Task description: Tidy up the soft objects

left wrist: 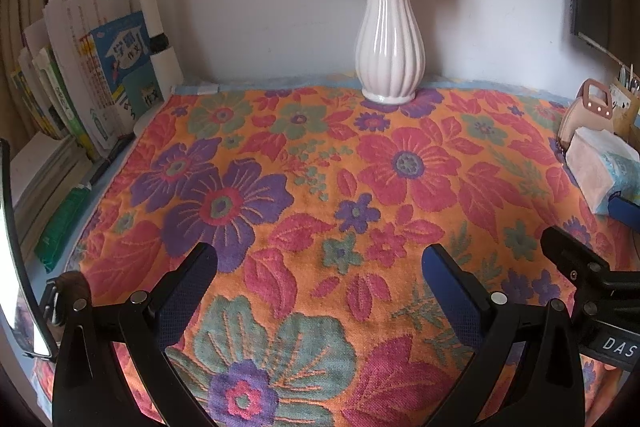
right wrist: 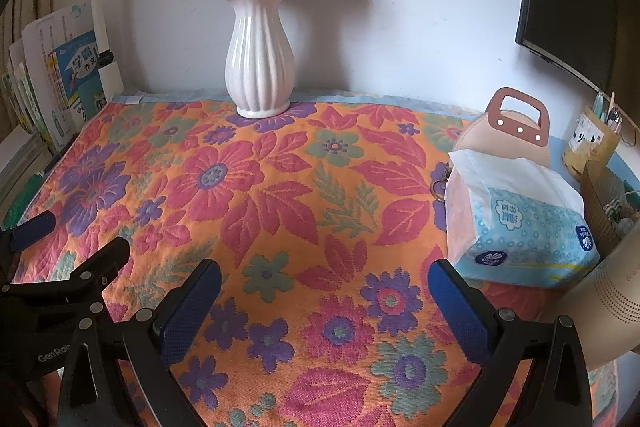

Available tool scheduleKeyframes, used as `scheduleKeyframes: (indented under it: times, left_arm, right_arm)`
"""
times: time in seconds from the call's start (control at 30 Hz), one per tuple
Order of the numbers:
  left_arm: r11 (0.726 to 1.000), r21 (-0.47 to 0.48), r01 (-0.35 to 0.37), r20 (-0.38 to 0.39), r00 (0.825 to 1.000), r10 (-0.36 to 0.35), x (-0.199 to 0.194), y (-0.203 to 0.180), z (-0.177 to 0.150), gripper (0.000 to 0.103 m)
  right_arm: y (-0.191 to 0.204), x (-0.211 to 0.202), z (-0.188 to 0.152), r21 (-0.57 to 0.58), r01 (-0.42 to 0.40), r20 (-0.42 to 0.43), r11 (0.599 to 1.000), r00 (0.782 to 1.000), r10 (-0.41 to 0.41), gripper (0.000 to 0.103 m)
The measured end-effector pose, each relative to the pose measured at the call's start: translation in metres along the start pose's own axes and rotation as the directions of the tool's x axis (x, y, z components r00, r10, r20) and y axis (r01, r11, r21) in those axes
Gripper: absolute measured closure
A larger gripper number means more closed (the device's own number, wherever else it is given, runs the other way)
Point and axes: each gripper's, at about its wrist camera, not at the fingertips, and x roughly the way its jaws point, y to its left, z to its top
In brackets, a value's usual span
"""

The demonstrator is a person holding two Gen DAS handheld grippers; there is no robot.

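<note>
Left gripper point(left wrist: 320, 267), seen from its own wrist camera, hangs spread wide and empty over the floral towel point(left wrist: 312, 179), a thick woven cloth in orange, red and purple that lies flat across the desk. Far off to its right sits the tissue pack point(left wrist: 600, 167), only partly in view at the edge. A ribbed, glossy white vase point(left wrist: 390, 47) stands upright at the towel's back edge, and books point(left wrist: 92, 75) lean at the left.

From the right wrist camera, the right gripper point(right wrist: 324, 279) is likewise spread with nothing between its blue textured pads point(right wrist: 192, 311). The tissue pack point(right wrist: 520, 219) lies just ahead and to the right of the right-hand finger, near it but apart (clearly the nearer hand for this one). It is a soft, crinkly plastic-wrapped block, long axis running roughly left to right, resting on the towel's right margin in front of a tan pouch point(right wrist: 504, 135) with a brown handle. Reaching it probably needs a swing to the right.
</note>
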Motion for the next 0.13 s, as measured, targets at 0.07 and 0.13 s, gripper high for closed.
scheduleKeyframes:
  times: [0.07,0.13]
  left_arm:
    - [1.000,-0.004,0.009,0.016,1.000,-0.009,-0.0024,0.0011,0.0002,0.001]
    - [1.000,-0.006,0.011,0.008,1.000,-0.011,-0.0004,0.0021,0.0009,0.001]
  right_arm:
    - [-0.0004,0.0000,-0.0001,0.002,-0.001,-0.001,1.000,1.000,0.001,0.000]
    - [-0.0004,0.0000,-0.0002,0.005,-0.001,-0.002,1.000,1.000,0.001,0.000]
